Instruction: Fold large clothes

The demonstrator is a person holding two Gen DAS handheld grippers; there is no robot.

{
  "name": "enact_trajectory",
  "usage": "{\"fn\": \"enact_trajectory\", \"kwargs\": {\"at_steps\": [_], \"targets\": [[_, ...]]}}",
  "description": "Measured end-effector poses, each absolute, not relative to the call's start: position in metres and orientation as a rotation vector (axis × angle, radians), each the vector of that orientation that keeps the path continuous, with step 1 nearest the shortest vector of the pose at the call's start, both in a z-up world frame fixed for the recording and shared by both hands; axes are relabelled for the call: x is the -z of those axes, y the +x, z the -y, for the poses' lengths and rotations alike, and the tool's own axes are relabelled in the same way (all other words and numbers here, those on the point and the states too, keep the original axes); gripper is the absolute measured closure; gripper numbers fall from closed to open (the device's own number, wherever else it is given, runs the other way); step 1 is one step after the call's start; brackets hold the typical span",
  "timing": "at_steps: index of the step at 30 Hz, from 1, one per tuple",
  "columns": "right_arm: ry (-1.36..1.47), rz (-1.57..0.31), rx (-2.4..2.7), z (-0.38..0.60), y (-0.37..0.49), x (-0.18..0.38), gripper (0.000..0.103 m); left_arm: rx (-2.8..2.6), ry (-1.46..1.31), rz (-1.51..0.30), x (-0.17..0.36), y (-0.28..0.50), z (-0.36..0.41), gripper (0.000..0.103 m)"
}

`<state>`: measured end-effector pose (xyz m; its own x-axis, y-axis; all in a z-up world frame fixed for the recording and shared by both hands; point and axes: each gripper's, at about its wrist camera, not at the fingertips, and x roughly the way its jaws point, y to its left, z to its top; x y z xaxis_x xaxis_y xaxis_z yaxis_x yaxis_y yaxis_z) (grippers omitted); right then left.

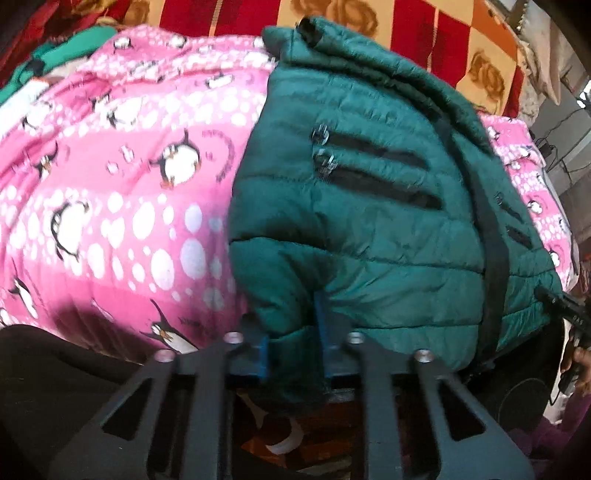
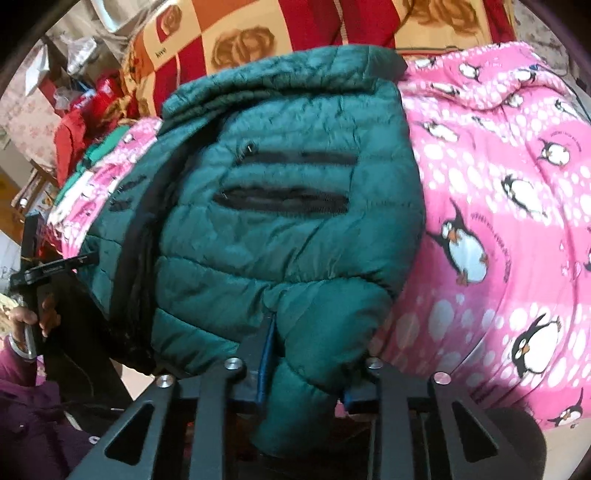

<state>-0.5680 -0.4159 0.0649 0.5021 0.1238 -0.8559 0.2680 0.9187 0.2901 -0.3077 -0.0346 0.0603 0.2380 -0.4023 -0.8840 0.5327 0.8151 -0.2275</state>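
My left tongs [image 1: 295, 332] are clenched on a puffy fold of the green quilted jacket [image 1: 369, 221], the blue pads [image 1: 263, 350] pinching the near-left edge of it, with a bit of fabric hanging down below the grip. My right tongs [image 2: 306, 365] grasp another fold of the same jacket [image 2: 277, 240] at its near-right edge, one blue pad [image 2: 266, 354] pressed into the padding and a lobe of cloth drooping between the fingers.

The jacket lies bunched on a pink penguin-print blanket [image 1: 122, 206] that covers the bed, and it looks folded over on itself, its dark front zipper strip [image 1: 491, 229] running along one side. Two black zip pockets [image 1: 373, 170] sit one above the other on the upper face; from the right wrist view those pockets [image 2: 288, 181] face me squarely. The collar end points away from me, toward a red, orange and cream rose-patterned cover [image 1: 369, 22] behind the bed.

From the left camera I see the right device [image 1: 565, 310] at the far right edge, beside the jacket's hem. From the right camera I see the left device held in a hand [image 2: 35, 317] with a purple sleeve [image 2: 26, 417], just beside the jacket's zipper edge.
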Motion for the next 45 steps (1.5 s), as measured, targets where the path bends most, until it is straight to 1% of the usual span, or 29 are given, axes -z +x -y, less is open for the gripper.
{"fn": "enact_trajectory", "kwargs": {"at_steps": [2, 8, 14, 20, 28, 36, 45], "targets": [[0.415, -0.996, 0.079, 0.418, -0.568, -0.081, 0.08, 0.656, 0.116, -1.135, -0.074, -0.306, 0.035, 0.09], [0.426, -0.824, 0.082, 0.437, -0.553, -0.132, 0.08, 0.662, 0.047, -0.978, -0.129, -0.29, 0.039, 0.09], [0.432, -0.728, 0.131, 0.456, -0.521, -0.156, 0.08, 0.652, -0.032, -0.893, -0.165, -0.252, 0.06, 0.09], [0.441, -0.68, 0.185, 0.483, -0.484, -0.169, 0.08, 0.624, -0.088, -0.843, -0.184, -0.208, 0.088, 0.09], [0.438, -0.661, 0.256, 0.525, -0.412, -0.171, 0.08, 0.559, -0.088, -0.82, -0.186, -0.152, 0.132, 0.09], [0.422, -0.701, 0.34, 0.564, -0.348, -0.153, 0.08, 0.467, -0.08, -0.859, -0.164, -0.084, 0.165, 0.09], [0.421, -0.732, 0.37, 0.601, -0.293, -0.133, 0.08, 0.421, -0.088, -0.912, -0.141, -0.032, 0.197, 0.09]]}}
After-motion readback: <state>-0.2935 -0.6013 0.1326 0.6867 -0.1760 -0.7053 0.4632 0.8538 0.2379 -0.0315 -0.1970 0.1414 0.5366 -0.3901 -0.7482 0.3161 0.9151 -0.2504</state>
